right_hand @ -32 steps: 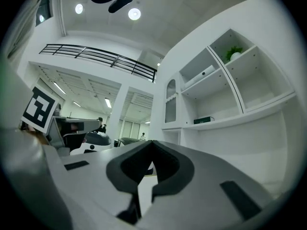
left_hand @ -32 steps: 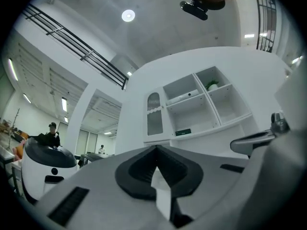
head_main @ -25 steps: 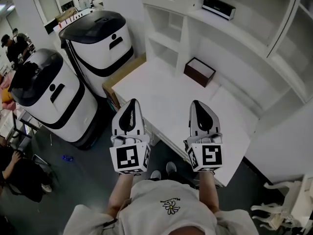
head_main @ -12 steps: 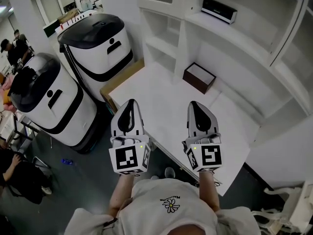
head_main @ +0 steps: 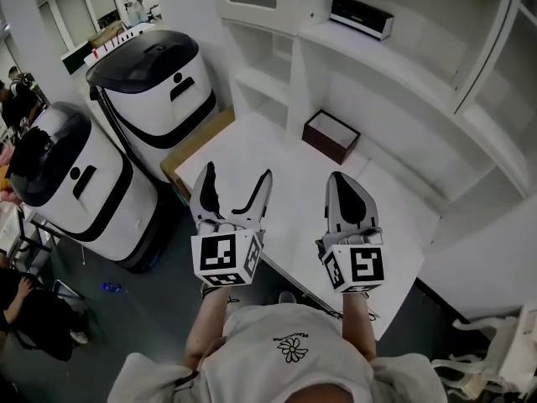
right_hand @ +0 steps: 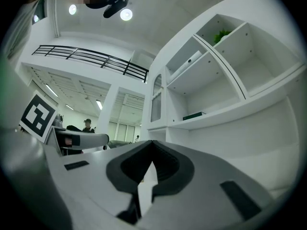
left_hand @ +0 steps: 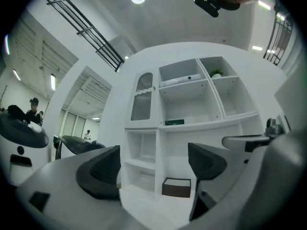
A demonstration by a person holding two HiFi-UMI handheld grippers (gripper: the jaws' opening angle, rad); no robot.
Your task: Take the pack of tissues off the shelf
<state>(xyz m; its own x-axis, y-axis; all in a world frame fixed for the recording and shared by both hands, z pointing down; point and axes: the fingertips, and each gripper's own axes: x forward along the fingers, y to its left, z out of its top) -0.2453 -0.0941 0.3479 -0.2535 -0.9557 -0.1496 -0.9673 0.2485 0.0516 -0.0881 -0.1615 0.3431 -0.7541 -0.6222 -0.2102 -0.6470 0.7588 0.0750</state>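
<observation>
The pack of tissues (head_main: pixel 361 17) lies flat near the front edge of a shelf board (head_main: pixel 394 61) in the white wall unit, dark on top with a pale side. It is well ahead of both tools and higher than them, nearer the right tool's line than the left's. From the left gripper view the pack (left_hand: pixel 174 122) shows as a thin dark-green slab above the gap between the jaws. From the right gripper view it (right_hand: pixel 194 115) sits up and to the right of the jaw tips.

Below the pack, an open brown box (head_main: pixel 330 135) with a pale inside stands on the white bench (head_main: pixel 277 183). It stands close to the unit's upright, ahead of the tools and between their lines. No tool touches it.

The left tool (head_main: pixel 237 175) hangs over the bench's near-left part with its jaws opening, already spread wide, and nothing between them. In its own view (left_hand: pixel 153 169) only the shelf unit and the box (left_hand: pixel 176 188) show through the gap. The right tool (head_main: pixel 342 183) hangs beside it, to its right. Its jaws are closed tip to tip on nothing, as its own view (right_hand: pixel 146 169) shows.

A ribbed-glass door (left_hand: pixel 142 96) closes the compartment up and left of the left tool. A small green plant (left_hand: pixel 217 73) stands in the top compartment. Off the left tool's left side stand two big white-and-black machines (head_main: pixel 155 82) on the dark floor.
</observation>
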